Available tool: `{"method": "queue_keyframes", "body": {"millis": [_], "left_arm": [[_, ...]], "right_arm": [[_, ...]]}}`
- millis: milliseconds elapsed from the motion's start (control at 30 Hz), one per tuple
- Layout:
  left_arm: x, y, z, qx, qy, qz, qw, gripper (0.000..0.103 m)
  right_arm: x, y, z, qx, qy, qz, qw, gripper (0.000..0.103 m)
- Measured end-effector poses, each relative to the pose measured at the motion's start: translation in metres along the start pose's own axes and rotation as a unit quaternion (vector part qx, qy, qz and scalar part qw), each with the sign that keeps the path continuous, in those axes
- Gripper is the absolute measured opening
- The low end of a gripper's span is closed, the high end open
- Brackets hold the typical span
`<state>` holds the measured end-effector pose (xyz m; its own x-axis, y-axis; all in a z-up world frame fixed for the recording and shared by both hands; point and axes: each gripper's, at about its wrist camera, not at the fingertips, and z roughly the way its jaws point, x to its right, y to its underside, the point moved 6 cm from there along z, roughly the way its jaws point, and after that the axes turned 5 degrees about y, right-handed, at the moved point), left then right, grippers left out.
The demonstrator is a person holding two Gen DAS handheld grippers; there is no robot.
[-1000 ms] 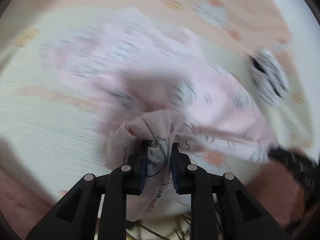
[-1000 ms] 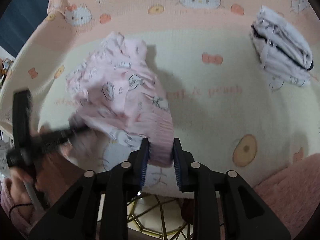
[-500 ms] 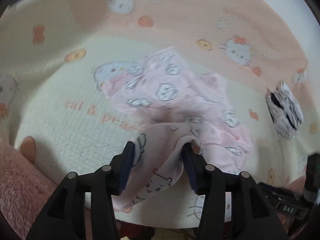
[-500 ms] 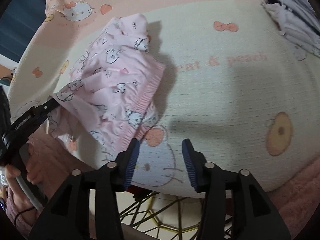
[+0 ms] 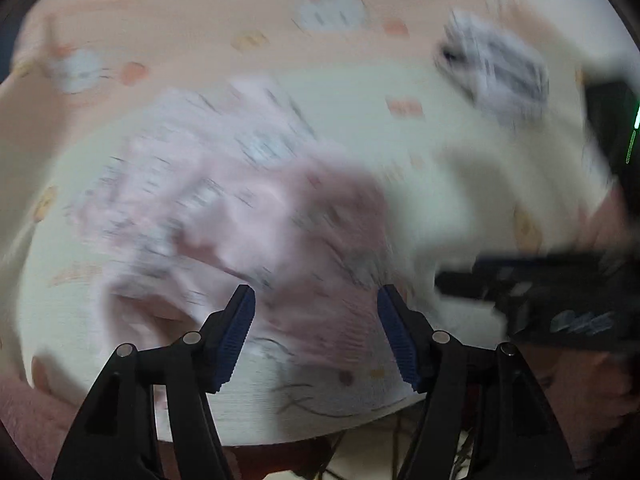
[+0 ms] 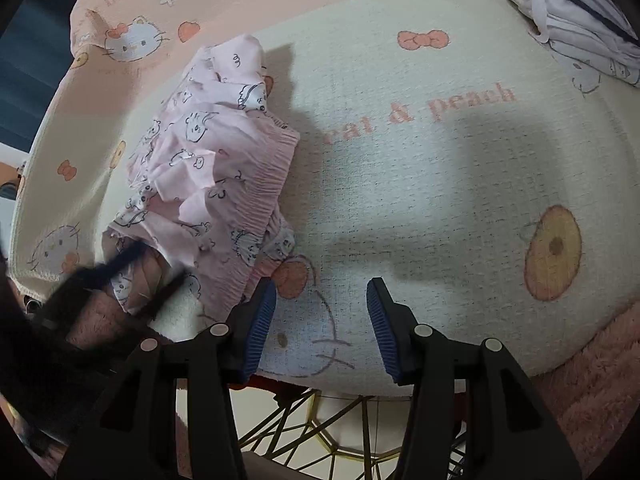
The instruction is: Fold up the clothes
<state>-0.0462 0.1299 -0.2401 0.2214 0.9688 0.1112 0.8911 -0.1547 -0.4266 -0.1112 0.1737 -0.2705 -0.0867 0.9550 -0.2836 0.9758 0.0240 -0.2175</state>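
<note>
Our left tongs are opening, nothing pinched; right tongs spread, empty. Pink shorts lie rumpled on the blanket, w/ waistband by the right tongs. Soft, light, floppy, so we'd grab the waistband corners.

The crumpled garment lies on the blanket toward its left edge, while the folded clothes sit well apart at the far right corner.
</note>
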Motion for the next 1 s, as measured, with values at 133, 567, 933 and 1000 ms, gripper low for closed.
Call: {"method": "queue_keyframes", "body": {"millis": [133,567,933,1000], "left_arm": [[-0.006,0.007,0.035,-0.052,-0.016,0.002,0.9985,0.063],[-0.168,-0.003,-0.044,0.053,-0.126,-0.183,0.9735,0.018],[-0.181,-0.018,-0.073,0.123,0.102,-0.247,0.9558,0.018],[-0.174,-0.018,-0.082,0.131,0.12,-0.239,0.9547,0.018]], "right_arm": [[0.01,0.003,0.0,-0.006,0.01,0.003,1.0,0.049],[-0.006,0.013,0.012,-0.015,0.015,-0.052,0.998,0.049],[-0.119,-0.011,0.025,0.011,0.011,-0.225,0.974,0.06],[-0.131,-0.015,0.03,0.007,-0.001,-0.236,0.972,0.06]]}}
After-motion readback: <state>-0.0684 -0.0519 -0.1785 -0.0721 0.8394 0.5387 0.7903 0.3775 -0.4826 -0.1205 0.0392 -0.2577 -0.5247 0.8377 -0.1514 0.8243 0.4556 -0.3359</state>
